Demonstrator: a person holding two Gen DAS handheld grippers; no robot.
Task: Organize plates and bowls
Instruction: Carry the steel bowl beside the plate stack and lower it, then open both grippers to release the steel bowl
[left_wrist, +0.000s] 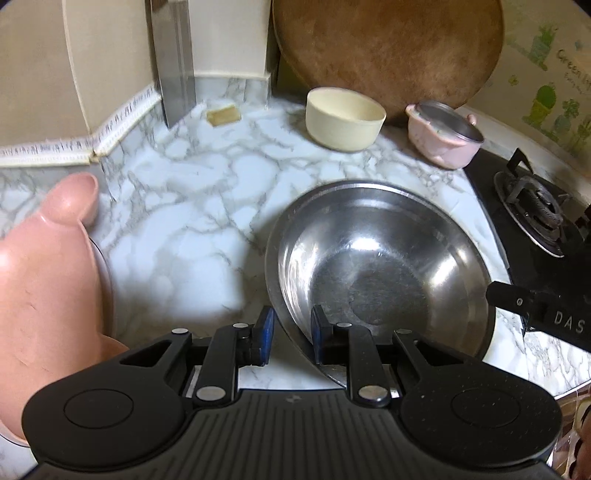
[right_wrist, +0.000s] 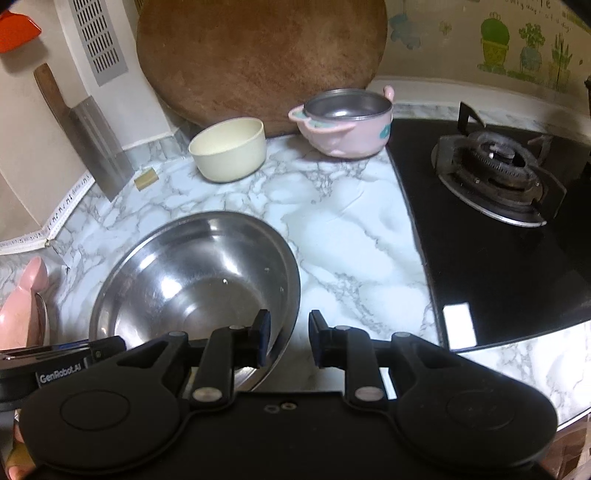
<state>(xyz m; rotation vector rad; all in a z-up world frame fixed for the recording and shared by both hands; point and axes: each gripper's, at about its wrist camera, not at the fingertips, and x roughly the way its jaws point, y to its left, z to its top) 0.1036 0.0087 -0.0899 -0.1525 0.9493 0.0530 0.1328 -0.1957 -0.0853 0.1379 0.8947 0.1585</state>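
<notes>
A large, wide-rimmed steel bowl (left_wrist: 388, 258) (right_wrist: 192, 277) sits on the marble counter (left_wrist: 192, 229) (right_wrist: 351, 240). My left gripper (left_wrist: 291, 334) straddles its near-left rim, with one pad outside and one inside, shut on the wall. My right gripper (right_wrist: 290, 334) holds the opposite rim the same way, its left pad inside the bowl. A cream bowl (left_wrist: 343, 118) (right_wrist: 229, 147) and a pink two-handled bowl with a steel liner (left_wrist: 443, 136) (right_wrist: 347, 125) stand at the back. Another pink dish (left_wrist: 44, 277) (right_wrist: 26, 306) lies close on the left.
A round wooden board (left_wrist: 388, 51) (right_wrist: 258, 55) leans on the back wall behind the bowls. A cleaver (left_wrist: 173, 62) (right_wrist: 96, 140) stands against the left wall. The black gas hob with its burner (left_wrist: 535, 214) (right_wrist: 495, 177) takes up the right side.
</notes>
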